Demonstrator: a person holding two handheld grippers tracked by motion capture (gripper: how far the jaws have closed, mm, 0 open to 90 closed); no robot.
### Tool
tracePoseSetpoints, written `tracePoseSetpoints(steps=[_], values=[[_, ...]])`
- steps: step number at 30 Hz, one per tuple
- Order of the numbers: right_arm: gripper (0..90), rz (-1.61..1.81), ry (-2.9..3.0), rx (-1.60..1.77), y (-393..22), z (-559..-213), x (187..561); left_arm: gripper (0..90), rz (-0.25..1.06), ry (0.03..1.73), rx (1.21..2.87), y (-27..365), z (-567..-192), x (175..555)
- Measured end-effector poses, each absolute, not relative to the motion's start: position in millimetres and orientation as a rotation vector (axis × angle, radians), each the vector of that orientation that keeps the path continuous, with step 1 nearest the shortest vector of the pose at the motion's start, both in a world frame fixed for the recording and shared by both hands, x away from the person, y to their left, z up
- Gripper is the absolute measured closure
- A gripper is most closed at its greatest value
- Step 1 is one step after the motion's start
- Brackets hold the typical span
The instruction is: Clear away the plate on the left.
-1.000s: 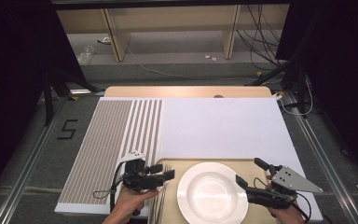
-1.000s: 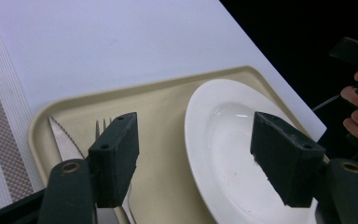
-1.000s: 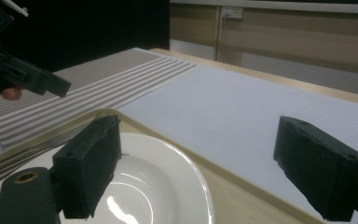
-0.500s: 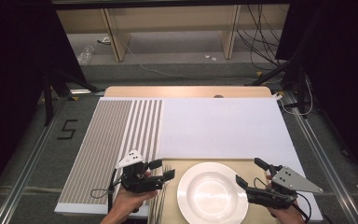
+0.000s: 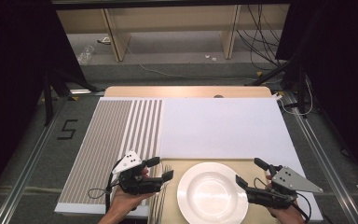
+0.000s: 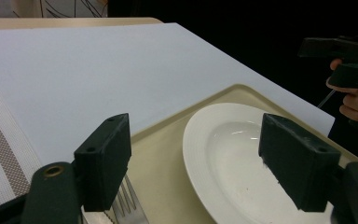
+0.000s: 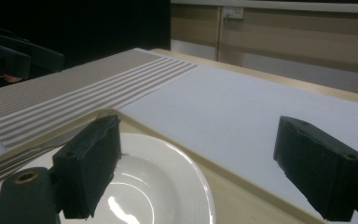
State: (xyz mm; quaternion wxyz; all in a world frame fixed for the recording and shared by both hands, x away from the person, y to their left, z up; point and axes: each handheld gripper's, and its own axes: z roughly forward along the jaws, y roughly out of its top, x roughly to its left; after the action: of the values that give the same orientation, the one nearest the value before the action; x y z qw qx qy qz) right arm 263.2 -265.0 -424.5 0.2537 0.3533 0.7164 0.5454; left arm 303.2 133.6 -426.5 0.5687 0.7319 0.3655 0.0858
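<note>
Grey floor (image 5: 37, 154) surrounds the table (image 5: 182, 91). Wooden shelving (image 5: 168, 23) stands beyond its far edge. Black curtains (image 5: 14, 56) flank both sides. Cables (image 5: 256, 42) cross the floor.

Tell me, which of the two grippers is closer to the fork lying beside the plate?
Left. The left gripper hangs right over the fork, jaws open. The right gripper sits across the white plate from it, at the plate's right rim, jaws also open.

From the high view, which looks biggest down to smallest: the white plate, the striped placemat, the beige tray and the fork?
1. Striped placemat
2. Beige tray, though its near part runs out of frame
3. White plate
4. Fork, slim and partly under the left gripper
</note>
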Motion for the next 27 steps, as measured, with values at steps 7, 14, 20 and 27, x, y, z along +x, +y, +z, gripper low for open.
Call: tracePoseSetpoints(steps=[7,14,20,27], values=[[15.6,1.480,1.948,0.958,-264,-424,263,22.2,0.206,0.846,1.722,135,-426,301],[15.6,1.482,1.948,0.959,-264,-424,263,19.8,0.240,0.837,1.716,141,-424,298],[15.6,1.482,1.949,0.958,-265,-424,262,18.8,0.292,0.823,1.712,148,-426,293],[15.6,1.487,1.943,0.956,-265,-424,263,18.7,0.291,0.827,1.673,152,-426,293]])
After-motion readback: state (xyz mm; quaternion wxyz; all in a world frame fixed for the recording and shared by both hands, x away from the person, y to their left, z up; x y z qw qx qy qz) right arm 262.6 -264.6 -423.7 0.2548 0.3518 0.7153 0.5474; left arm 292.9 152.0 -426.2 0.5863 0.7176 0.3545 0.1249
